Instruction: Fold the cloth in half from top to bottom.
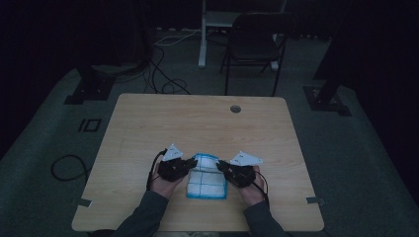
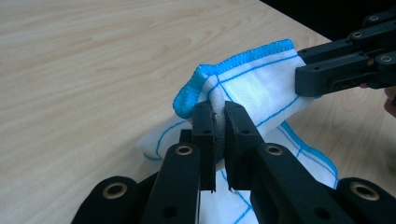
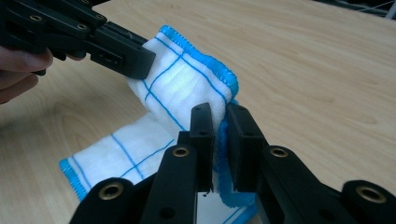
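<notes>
We note left gripper (image 2: 219, 119) fingers (image 2: 203, 135) nearly closed, pinching soft white blue-gridded cloth (image 2: 252, 88), right gripper (image 3: 219, 121) fingers (image 3: 243, 140) likewise, pale woodgrain bench (image 2: 93, 70)

A light wooden desk (image 1: 197, 123) stands on grey carpet (image 1: 44, 148) in a dim room. A dark folding chair (image 1: 254, 44) sits at twelve o'clock, black cables (image 1: 163, 74) coil at eleven, and another cable (image 1: 69, 168) loops at nine.

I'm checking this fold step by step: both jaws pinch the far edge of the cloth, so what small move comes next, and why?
Probably carry the raised edge toward the near edge and lay it down. The left gripper and right gripper each clamp a far corner of the white cloth, whose near part lies flat on the table.
</notes>
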Motion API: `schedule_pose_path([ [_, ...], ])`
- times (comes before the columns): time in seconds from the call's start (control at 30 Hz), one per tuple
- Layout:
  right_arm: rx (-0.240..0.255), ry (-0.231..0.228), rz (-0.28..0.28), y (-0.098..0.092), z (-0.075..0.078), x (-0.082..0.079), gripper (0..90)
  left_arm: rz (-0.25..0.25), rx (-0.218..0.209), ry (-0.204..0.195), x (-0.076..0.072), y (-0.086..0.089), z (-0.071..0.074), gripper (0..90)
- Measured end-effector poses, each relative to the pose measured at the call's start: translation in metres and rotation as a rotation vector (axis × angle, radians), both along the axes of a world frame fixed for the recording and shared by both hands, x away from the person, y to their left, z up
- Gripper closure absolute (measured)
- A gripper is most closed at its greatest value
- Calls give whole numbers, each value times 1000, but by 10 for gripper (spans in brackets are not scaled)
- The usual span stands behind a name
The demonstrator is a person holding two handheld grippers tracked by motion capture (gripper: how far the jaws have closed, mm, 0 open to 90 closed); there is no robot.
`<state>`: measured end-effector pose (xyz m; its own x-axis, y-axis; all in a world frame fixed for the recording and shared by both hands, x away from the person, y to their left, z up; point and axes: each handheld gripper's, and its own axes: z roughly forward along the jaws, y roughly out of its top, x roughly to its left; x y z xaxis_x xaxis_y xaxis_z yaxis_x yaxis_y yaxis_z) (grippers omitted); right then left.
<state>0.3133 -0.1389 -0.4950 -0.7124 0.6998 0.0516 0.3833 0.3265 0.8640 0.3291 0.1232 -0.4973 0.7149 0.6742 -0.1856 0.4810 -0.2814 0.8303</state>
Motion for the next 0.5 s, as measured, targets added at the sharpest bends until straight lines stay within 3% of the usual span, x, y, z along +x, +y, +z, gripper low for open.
schedule_pose_path([
  [0.23,9,15,0,-1,-10,-9,821,2,-11,25,-8,0,-7,822],
  [0.5,10,24,5,-1,-16,-12,821,44,-39,5,-8,9,-2,767],
])
